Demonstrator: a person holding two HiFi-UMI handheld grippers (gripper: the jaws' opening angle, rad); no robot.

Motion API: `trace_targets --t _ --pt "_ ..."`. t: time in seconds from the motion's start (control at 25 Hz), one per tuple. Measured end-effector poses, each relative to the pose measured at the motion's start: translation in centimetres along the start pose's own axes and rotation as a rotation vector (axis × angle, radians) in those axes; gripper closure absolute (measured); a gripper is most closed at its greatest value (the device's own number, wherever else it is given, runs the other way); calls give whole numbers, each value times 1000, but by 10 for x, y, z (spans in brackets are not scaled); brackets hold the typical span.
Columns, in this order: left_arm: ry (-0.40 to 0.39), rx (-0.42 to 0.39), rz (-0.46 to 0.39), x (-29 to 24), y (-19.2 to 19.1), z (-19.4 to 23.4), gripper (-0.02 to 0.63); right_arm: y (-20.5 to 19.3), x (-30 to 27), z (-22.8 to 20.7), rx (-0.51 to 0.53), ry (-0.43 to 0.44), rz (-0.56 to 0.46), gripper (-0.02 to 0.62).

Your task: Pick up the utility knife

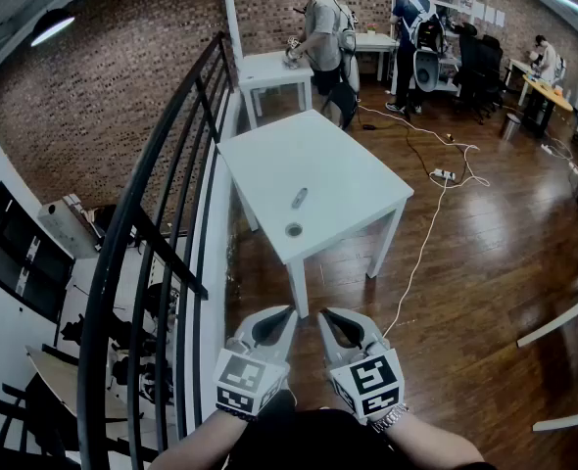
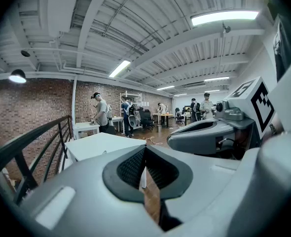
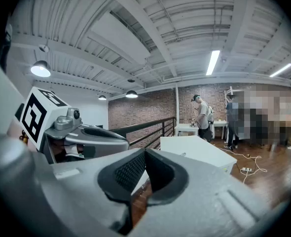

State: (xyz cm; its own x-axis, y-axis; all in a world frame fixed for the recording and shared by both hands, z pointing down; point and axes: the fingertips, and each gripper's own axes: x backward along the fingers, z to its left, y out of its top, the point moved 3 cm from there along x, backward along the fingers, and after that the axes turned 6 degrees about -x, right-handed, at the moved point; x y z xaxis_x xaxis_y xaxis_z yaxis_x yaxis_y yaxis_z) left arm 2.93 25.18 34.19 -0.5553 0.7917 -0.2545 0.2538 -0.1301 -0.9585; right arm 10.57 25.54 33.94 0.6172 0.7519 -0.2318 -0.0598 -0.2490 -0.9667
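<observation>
The utility knife [image 1: 299, 198], a small grey bar, lies near the middle of the white table [image 1: 358, 189] some way ahead of me. A small round object [image 1: 293, 230] sits closer to the table's near edge. Both grippers hang side by side in the air short of the table, low in the head view. My left gripper [image 1: 290, 312] is shut with nothing in it, as is my right gripper [image 1: 324, 314]. In the left gripper view the left gripper [image 2: 145, 147] has its tips together, and the right gripper [image 3: 145, 152] shows the same in its own view.
A black metal railing [image 1: 162, 262] runs along the left, with a drop to a lower level beyond it. Cables and a power strip [image 1: 444, 174] lie on the wooden floor right of the table. People [image 1: 320, 27] stand at other tables at the back.
</observation>
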Motion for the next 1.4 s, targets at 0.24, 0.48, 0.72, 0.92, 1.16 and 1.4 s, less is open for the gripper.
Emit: trace_targets --t 0.24,0.48,0.72,0.92,1.16,1.4 --pt "1 9 -11 -22 0 27 589 5 -31 -14 5 -2 11 603" --pt "-16 26 -13 -47 -3 67 589 14 -76 -26 6 -14 34 603" --pt "-39 33 -27 -76 -8 120 589 23 -135 -36 15 -38 47 603" --pt "-92 56 -29 -93 -14 167 589 42 -187 -36 13 -75 59 603" --pt "-149 28 -37 -116 -7 218 589 60 -242 -41 7 -127 62 603" --pt "-190 20 -49 -126 -8 236 589 64 -264 -50 20 -176 74 603"
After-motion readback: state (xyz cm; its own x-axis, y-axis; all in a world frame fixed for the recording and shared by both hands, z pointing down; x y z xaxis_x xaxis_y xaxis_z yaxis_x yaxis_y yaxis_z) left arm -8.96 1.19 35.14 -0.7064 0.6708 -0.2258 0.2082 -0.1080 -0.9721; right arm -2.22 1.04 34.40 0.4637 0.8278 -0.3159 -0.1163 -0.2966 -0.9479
